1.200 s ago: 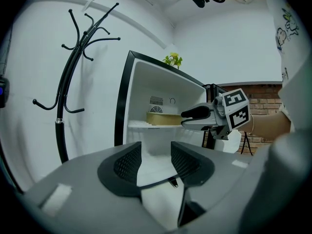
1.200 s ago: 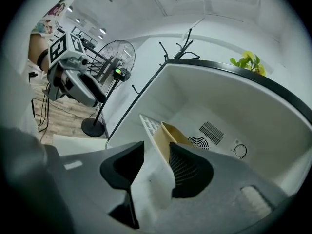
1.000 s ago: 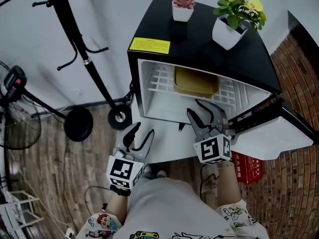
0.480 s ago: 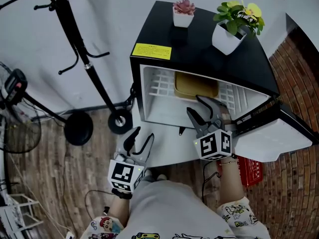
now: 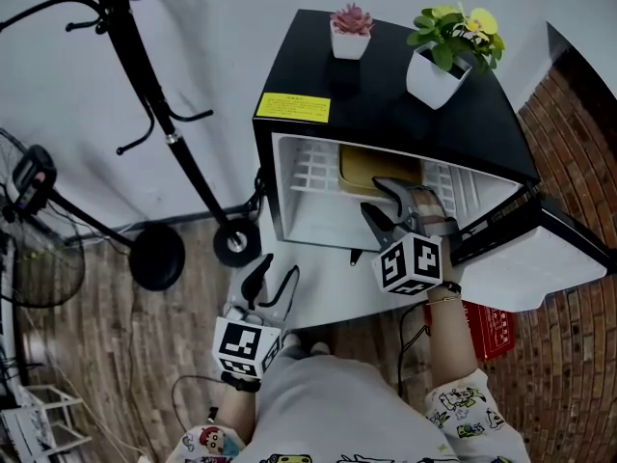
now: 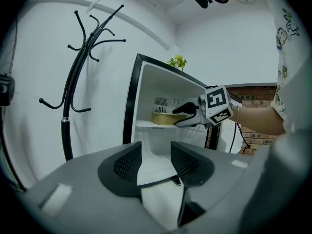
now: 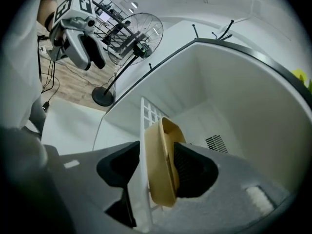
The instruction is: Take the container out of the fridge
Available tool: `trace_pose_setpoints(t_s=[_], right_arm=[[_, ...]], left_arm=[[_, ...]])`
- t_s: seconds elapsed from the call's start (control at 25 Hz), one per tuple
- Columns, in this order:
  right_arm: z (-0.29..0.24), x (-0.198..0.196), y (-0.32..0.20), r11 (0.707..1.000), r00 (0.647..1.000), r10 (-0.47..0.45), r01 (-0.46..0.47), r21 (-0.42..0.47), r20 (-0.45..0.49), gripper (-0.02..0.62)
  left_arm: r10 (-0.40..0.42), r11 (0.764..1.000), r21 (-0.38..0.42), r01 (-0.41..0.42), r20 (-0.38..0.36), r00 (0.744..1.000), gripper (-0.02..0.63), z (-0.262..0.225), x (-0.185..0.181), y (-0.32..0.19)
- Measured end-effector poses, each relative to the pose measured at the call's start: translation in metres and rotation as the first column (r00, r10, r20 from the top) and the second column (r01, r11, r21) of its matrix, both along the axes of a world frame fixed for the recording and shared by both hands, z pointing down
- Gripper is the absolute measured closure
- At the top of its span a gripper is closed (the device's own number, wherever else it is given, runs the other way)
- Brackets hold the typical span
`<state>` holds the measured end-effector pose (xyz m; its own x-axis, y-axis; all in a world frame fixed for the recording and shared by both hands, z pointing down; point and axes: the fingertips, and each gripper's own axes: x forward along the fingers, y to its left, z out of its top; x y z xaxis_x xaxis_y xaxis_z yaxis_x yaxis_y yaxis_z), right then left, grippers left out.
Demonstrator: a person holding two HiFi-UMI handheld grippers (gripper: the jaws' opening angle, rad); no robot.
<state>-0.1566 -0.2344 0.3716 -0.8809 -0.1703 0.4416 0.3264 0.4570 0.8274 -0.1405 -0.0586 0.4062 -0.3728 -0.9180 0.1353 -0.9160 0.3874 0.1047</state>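
A shallow tan container lies on the white wire shelf inside the small black fridge, whose door hangs open to the right. My right gripper reaches into the fridge at the shelf's front. Its jaws have just been opening. In the right gripper view the container's rim and the shelf edge stand between the wide-apart jaws, unclamped. My left gripper is open and empty, held low in front of the fridge.
Two potted plants stand on the fridge top. A black coat stand rises at the left, with a floor fan beyond it. A red box sits under the open door.
My right gripper moved forward into the fridge and rolled, its jaws now straddling the container's rim and the shelf edge. The left gripper stayed put.
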Motion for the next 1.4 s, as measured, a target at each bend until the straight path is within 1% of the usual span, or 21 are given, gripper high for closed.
trace_pose_setpoints(t_s=[0.2,0.36,0.48,0.56,0.68,0.88,1.04,1.16,1.4], right_arm=[[0.011,0.0,-0.004,0.999,0.998,0.001,0.002,0.054,-0.056,0.383],[0.012,0.002,-0.003,0.998,0.998,0.0,0.004,0.067,-0.058,0.384],[0.012,0.004,-0.001,0.997,0.999,-0.004,0.008,0.072,-0.054,0.405],[0.012,0.005,0.0,0.997,0.999,-0.006,0.01,0.078,-0.051,0.407],[0.012,0.007,0.0,0.996,0.999,-0.005,0.009,0.085,-0.047,0.433],[0.011,0.008,0.0,0.996,0.999,-0.005,0.009,0.087,-0.045,0.444],[0.01,0.009,-0.002,0.995,0.999,0.003,0.001,0.102,-0.038,0.485],[0.011,0.01,-0.005,0.993,0.999,0.018,-0.014,0.114,-0.035,0.539],[0.015,0.014,-0.008,0.991,0.999,0.024,-0.017,0.136,-0.047,0.571]], left_arm=[[0.002,1.0,-0.002,-0.002,-0.005,1.0,0.423,0.001,0.0,0.002],[0.006,1.0,-0.001,-0.006,-0.007,1.0,0.423,0.0,0.001,0.002],[0.007,1.0,-0.002,-0.007,-0.006,1.0,0.425,0.0,0.002,0.002],[0.007,1.0,-0.001,-0.007,-0.006,1.0,0.425,-0.001,0.002,0.002],[0.006,1.0,-0.002,-0.006,-0.004,1.0,0.426,0.0,0.003,0.003],[0.002,1.0,0.001,-0.002,-0.005,1.0,0.428,-0.001,0.005,0.003],[-0.003,1.0,0.001,0.003,-0.005,1.0,0.428,-0.002,0.005,0.002],[-0.002,1.0,0.005,0.002,-0.004,1.0,0.428,-0.001,0.005,0.002],[-0.001,1.0,0.006,0.001,0.001,1.0,0.43,-0.003,0.008,0.001]])
